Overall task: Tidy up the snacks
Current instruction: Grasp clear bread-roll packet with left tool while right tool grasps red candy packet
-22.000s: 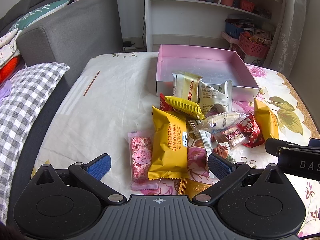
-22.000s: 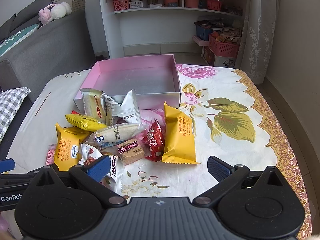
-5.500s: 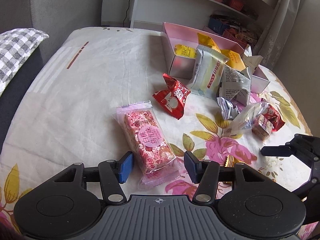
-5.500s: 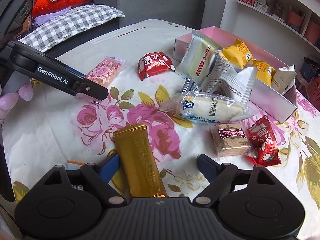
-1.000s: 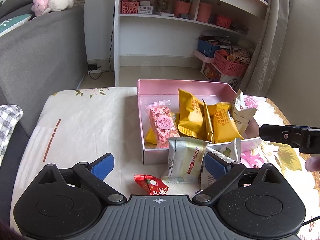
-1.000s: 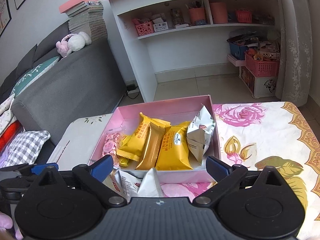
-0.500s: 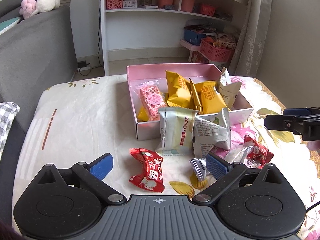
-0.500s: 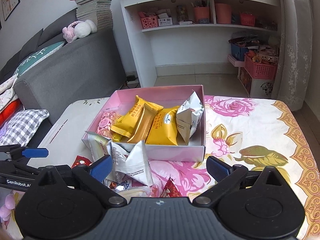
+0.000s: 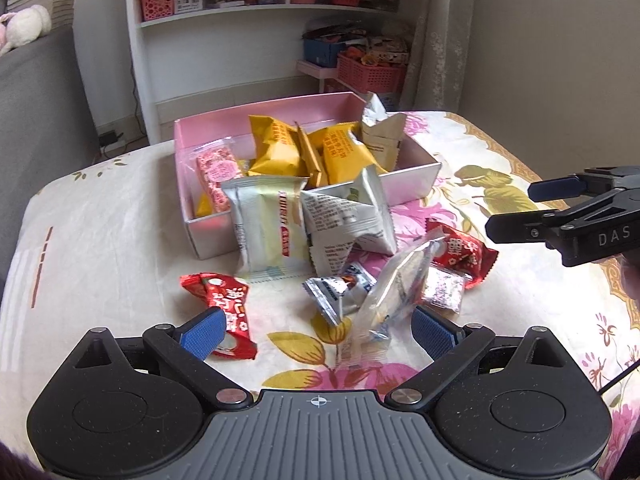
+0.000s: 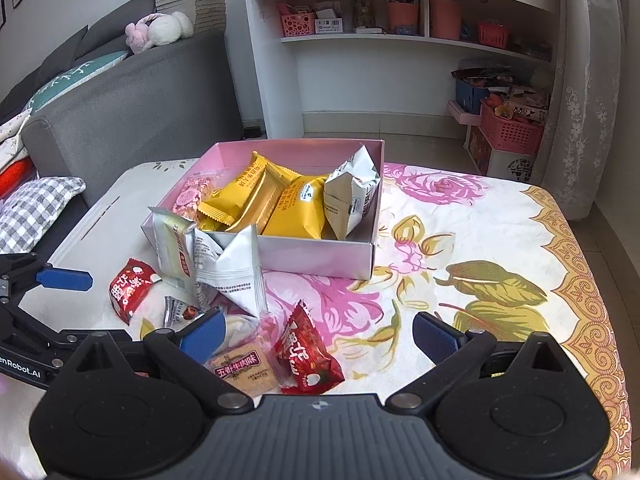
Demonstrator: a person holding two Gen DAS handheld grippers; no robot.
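The pink box (image 9: 412,176) (image 10: 320,256) holds yellow packets (image 9: 276,148) (image 10: 296,208), a pink nougat bar (image 9: 216,172) and a silver packet (image 10: 352,196). Two silver packets (image 9: 268,224) (image 9: 348,216) lean on its front wall. My left gripper (image 9: 316,328) is open and empty, low over a clear long packet (image 9: 396,292), with a red candy packet (image 9: 224,312) by its left finger. My right gripper (image 10: 316,336) is open and empty above a red packet (image 10: 304,352) and a beige jerky packet (image 10: 244,368).
The snacks lie on a floral cloth (image 10: 480,248) over a low table. A grey sofa (image 10: 120,112) with a checked cushion (image 10: 36,208) stands at the left. White shelves (image 10: 400,40) and pink baskets (image 10: 508,132) stand behind.
Both grippers have come down and closer to the loose snacks in front of the box. The box contents have not changed.
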